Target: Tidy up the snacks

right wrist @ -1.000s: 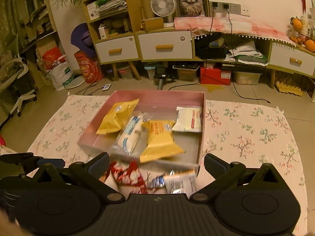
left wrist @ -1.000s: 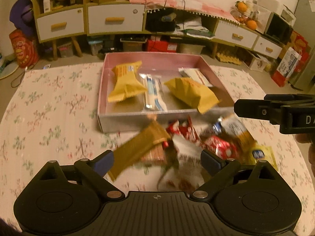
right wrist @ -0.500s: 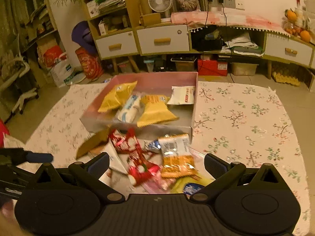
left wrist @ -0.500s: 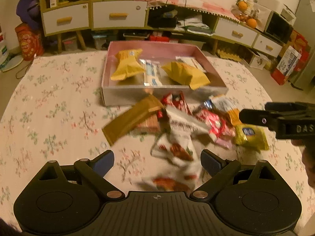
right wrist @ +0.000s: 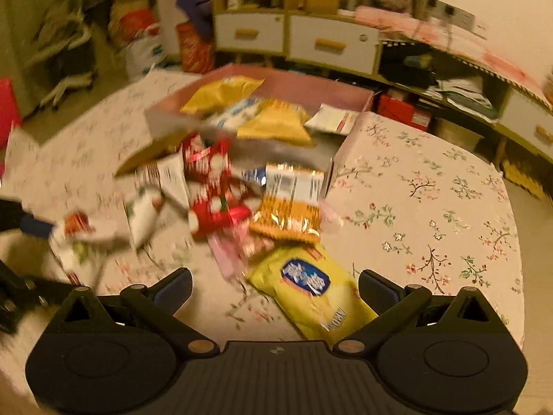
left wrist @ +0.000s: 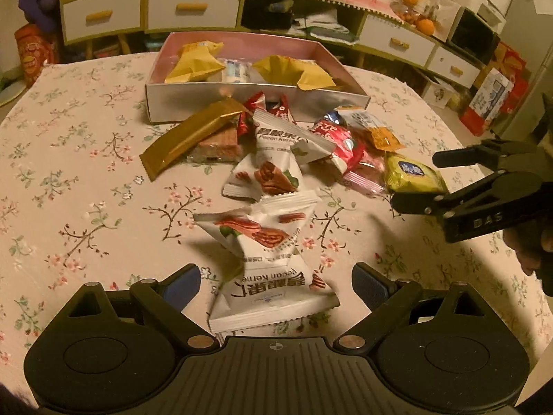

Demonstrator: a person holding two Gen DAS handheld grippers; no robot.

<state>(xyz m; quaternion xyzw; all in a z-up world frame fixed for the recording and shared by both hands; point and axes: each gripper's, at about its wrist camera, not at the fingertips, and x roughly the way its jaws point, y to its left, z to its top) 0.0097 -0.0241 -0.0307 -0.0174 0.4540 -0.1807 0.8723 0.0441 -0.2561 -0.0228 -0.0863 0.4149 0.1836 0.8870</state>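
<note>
Between your left gripper (left wrist: 275,282) fingers, at the 6 o'clock edge of the left wrist view, lies a white pecan packet (left wrist: 273,288); the jaws are spread wide and touch nothing. Your right gripper (right wrist: 274,285) is also spread, and the yellow packet (right wrist: 312,292) sits between its fingers, not yet pinched.

I judge both packets to be light, puffed with air and a little slippery, with contents that can crush. You should take hold across the flat sealed edge or the narrow middle, and close gently, because the film may slide out.

More snacks lie in a loose pile (left wrist: 311,145) at 12 o'clock from the pecan packet, just in front of the pink box (left wrist: 255,100), which already holds two yellow bags and some other packets. A gold bar (left wrist: 188,136) leans near the box wall.

You are working on a desk (left wrist: 69,180) covered with a soft floral cloth, which may wrinkle under a scraping finger. Behind it, at 12 o'clock, stand drawers (left wrist: 193,7) and crowded shelves in dim warm light. The right wrist view is blurred.
</note>
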